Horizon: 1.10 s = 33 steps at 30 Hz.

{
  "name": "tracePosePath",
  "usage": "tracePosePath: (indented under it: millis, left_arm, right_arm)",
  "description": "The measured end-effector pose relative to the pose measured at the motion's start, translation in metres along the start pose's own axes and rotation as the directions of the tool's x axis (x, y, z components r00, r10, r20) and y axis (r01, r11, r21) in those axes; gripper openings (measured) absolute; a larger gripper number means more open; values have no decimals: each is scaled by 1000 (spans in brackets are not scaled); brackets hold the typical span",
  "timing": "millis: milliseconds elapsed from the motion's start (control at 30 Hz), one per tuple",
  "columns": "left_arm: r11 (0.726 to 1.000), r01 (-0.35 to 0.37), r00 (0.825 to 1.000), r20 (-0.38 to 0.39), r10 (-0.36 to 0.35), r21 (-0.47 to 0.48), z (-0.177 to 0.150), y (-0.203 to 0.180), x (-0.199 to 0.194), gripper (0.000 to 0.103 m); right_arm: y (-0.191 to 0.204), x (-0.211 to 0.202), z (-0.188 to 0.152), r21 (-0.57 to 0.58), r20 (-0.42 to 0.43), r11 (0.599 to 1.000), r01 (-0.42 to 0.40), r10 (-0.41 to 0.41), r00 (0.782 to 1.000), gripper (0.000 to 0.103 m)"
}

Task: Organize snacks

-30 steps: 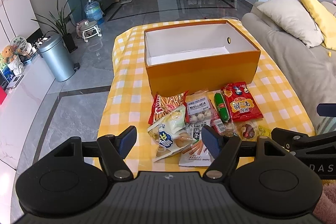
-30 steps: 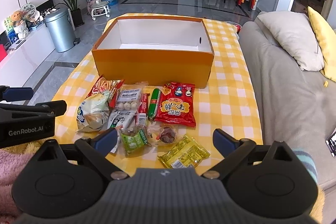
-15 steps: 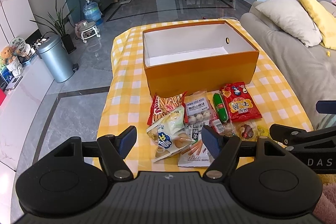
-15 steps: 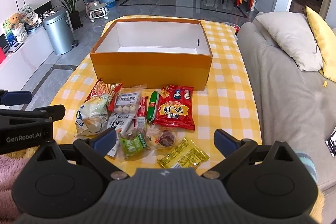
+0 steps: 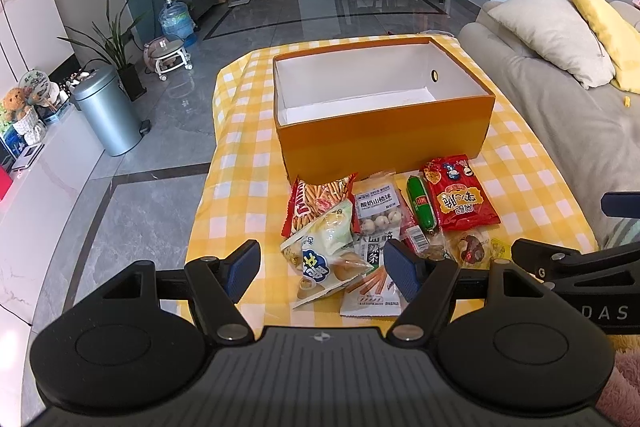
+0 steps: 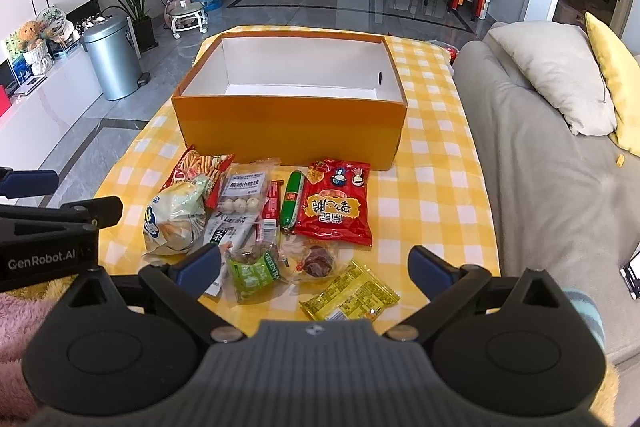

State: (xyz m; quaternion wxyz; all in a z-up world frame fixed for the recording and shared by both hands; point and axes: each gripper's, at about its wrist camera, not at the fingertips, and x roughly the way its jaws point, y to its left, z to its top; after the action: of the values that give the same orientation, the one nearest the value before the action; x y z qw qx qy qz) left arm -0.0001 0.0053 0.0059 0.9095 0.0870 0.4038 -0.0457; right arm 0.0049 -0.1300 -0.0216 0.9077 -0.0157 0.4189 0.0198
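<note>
An empty orange box (image 5: 384, 131) (image 6: 288, 131) with a white inside stands on the yellow checked table. Several snack packets lie in front of it: a red bag (image 5: 460, 197) (image 6: 334, 207), a green sausage (image 5: 420, 203) (image 6: 291, 199), a red stick-snack bag (image 5: 316, 199), a pale bag with a blue label (image 5: 326, 251) (image 6: 174, 217), a green packet (image 6: 254, 269) and a yellow packet (image 6: 350, 297). My left gripper (image 5: 322, 269) is open above the pale bag. My right gripper (image 6: 314, 267) is open wide above the near packets. Both are empty.
A grey sofa (image 6: 552, 187) with pillows runs along the table's right side. A metal bin (image 5: 106, 115) stands on the floor at the left. The table's near edge (image 6: 280, 315) lies just under the grippers.
Both grippers have drawn back and risen slightly, so the box and snacks sit a little higher in view. The jaws have stayed open.
</note>
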Motion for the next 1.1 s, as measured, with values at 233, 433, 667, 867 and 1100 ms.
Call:
tracePosePath:
  millis: [233,433,667,867,1100]
  left_arm:
    - [1000,0,1000,0,0,-1,0,0,0,83]
    - [1000,1,1000,-3,-1,-1,-1,-1,1,83]
    - [1000,4,1000,-8,-4,-2,-3,0,3,83]
    - [1000,17,1000,-18,-17,-2,-2,0,5,83]
    - [998,63,998,-28,-62,20,3,-2,12,77]
  right_arm:
    - [0,0,0,-1,-2,1000,1,-1,1000,97]
    - [0,1,0,-2,-4,1000,1,-1,1000,97]
    - [1,2,1,-5,-6,1000,1,-1,1000,97]
    - [1,5,2,-6,-13,1000,1,-1,1000,97]
    - [-2,14,2,0,-22,999,-33,33,999,86]
